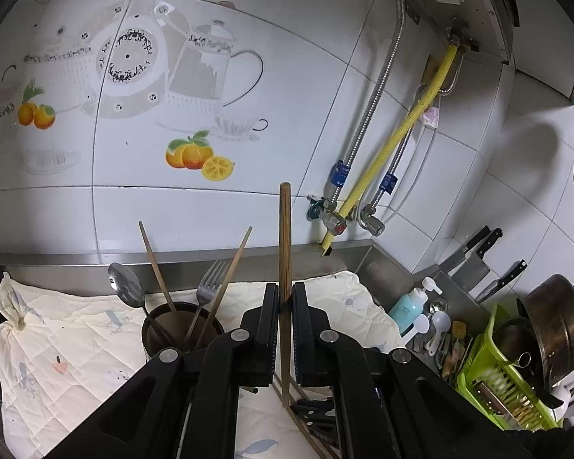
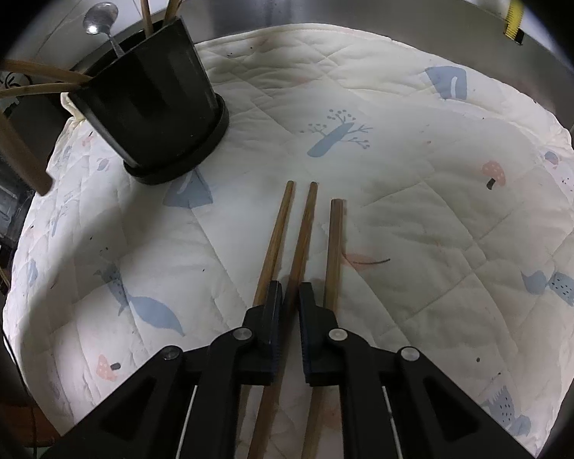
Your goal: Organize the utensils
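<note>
In the left wrist view my left gripper point(image 1: 285, 287) is shut on a dark wooden chopstick point(image 1: 285, 229) that stands upright above the quilted cloth point(image 1: 57, 344). Left of it a black holder point(image 1: 180, 329) carries a spoon point(image 1: 126, 287), a fork point(image 1: 210, 279) and two light chopsticks point(image 1: 157, 264). In the right wrist view three dark chopsticks lie side by side on the cloth point(image 2: 401, 191). My right gripper point(image 2: 290, 287) points down, shut on the middle chopstick point(image 2: 306, 225). The left chopstick point(image 2: 279, 229) and the right chopstick point(image 2: 335, 244) lie just outside its fingers. The holder point(image 2: 153, 114) stands at the upper left.
A steel counter rim point(image 2: 363, 4) runs behind the cloth below a tiled wall. To the right are a blue bottle point(image 1: 405, 306), knives point(image 1: 478, 256) on the wall, a green dish rack point(image 1: 497, 382) with a pot point(image 1: 555, 325), and pipes point(image 1: 363, 191).
</note>
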{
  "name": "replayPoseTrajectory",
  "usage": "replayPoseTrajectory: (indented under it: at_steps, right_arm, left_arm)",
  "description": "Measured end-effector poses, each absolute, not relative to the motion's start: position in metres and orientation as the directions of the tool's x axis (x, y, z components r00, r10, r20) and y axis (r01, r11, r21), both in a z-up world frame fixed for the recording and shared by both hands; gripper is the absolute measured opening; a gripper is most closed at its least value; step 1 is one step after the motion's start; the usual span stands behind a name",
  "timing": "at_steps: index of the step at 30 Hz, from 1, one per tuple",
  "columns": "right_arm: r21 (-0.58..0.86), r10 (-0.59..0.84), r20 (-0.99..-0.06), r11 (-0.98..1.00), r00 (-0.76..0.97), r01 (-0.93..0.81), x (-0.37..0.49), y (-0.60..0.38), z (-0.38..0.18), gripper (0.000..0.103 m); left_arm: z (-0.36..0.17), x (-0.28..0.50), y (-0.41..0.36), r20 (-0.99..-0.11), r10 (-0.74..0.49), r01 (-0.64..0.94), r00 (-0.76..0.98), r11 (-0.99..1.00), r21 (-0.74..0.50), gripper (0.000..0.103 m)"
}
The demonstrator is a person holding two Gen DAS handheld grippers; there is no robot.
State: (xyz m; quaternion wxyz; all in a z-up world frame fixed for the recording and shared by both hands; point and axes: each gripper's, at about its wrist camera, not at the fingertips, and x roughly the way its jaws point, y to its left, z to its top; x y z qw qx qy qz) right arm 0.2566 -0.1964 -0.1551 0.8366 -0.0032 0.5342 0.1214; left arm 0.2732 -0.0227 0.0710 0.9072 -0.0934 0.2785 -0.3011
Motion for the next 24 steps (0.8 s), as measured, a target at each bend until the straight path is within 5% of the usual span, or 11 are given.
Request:
replayPoseTrajectory:
  at_steps: [11,24]
  right_arm:
    - [0.136,0.213,-0.877,0.97,0.431,-0.202,0.26,-0.196,-0.148,0.011]
    - [0.149,0.272,-0.75,0.957,0.602,-0.247,0.23,-0.212,-0.064,0.01]
  left_arm:
    - [0.092,0.273,-0.011,-0.42,-0.589,0.49,0.691,0.808,-0.327,0.006]
    - [0.118,0.277,0.014,-0.382,-0.552,0.459,0.741,0.832,-0.311,0.006]
